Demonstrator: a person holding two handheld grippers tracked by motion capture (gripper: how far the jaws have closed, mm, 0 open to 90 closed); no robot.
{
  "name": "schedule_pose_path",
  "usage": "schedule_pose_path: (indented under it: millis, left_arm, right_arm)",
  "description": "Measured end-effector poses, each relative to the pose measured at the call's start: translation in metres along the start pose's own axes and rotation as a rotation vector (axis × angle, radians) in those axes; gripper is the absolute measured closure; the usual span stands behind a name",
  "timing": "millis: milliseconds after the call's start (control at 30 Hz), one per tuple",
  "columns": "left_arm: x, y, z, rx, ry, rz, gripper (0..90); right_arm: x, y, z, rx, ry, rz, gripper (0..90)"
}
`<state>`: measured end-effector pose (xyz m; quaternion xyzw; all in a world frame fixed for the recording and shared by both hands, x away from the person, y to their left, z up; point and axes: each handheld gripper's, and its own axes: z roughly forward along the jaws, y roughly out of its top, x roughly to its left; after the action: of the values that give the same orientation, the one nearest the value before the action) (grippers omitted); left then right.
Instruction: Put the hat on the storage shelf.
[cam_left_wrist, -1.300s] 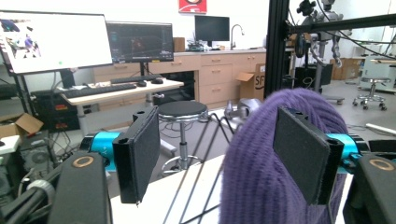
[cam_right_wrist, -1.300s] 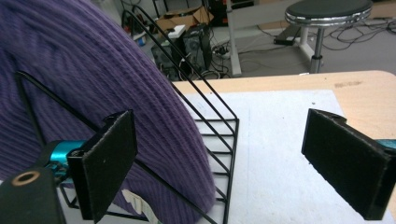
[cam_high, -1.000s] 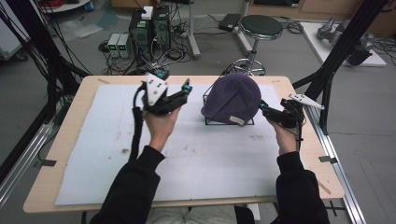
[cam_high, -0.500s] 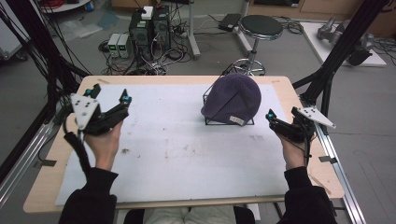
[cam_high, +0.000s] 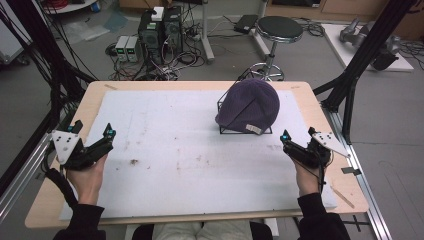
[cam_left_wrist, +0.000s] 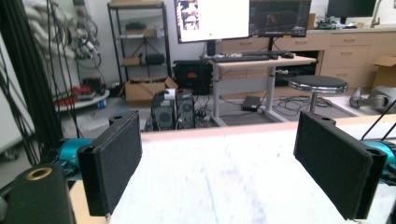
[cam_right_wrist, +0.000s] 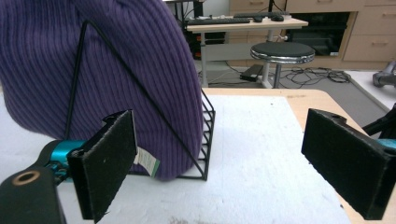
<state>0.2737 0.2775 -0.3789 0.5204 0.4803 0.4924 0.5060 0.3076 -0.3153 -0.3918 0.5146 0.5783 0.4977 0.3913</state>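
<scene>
From the high view, my left gripper (cam_high: 92, 135) hangs near the desk's (cam_high: 200, 86) left edge, jaws spread wide with nothing between them, having just been opening. My right gripper (cam_high: 299, 140) sits near the right edge, jaws apart and empty. The purple beanie (cam_high: 249, 106) is draped over a black wire rack (cam_high: 222, 131) on the white mat (cam_high: 175, 150), toward the far right.

In the left gripper view, my pads (cam_left_wrist: 114, 161) stand far apart over bare mat.

In the right gripper view, my jaws are wide open, with the beanie (cam_right_wrist: 93, 70) and rack (cam_right_wrist: 205, 135) just ahead to the left, untouched.
</scene>
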Motion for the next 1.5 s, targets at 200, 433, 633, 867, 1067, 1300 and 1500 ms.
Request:
schedule_pose_path:
  millis: [200,433,633,867,1067,1300,1500]
  left_arm:
    - [0.015,-0.017,-0.010,-0.002,0.031,-0.037,16.3]
    - [0.029,-0.030,-0.019,-0.022,0.093,-0.049,16.2]
    - [0.034,-0.042,-0.023,-0.015,0.107,-0.070,17.1]
    - [0.034,-0.052,-0.030,-0.012,0.142,-0.092,17.7]
    - [0.033,-0.058,-0.031,-0.008,0.136,-0.094,17.8]
    - [0.028,-0.057,-0.032,-0.028,0.129,-0.063,18.7]
    - [0.026,-0.058,-0.030,-0.015,0.113,-0.073,19.1]
  right_arm:
    - [0.001,-0.014,-0.001,-0.004,-0.030,0.010,9.7]
    - [0.003,-0.022,-0.002,-0.042,-0.065,-0.034,9.7]
    - [0.002,-0.036,-0.004,-0.074,-0.085,-0.034,9.7]
    - [-0.001,-0.043,-0.008,-0.111,-0.116,-0.026,9.7]
    - [-0.008,-0.051,-0.005,-0.047,-0.135,-0.003,9.7]
    - [-0.002,-0.051,-0.005,-0.058,-0.100,-0.054,9.7]
    - [-0.004,-0.049,-0.008,-0.089,-0.102,-0.067,9.8]
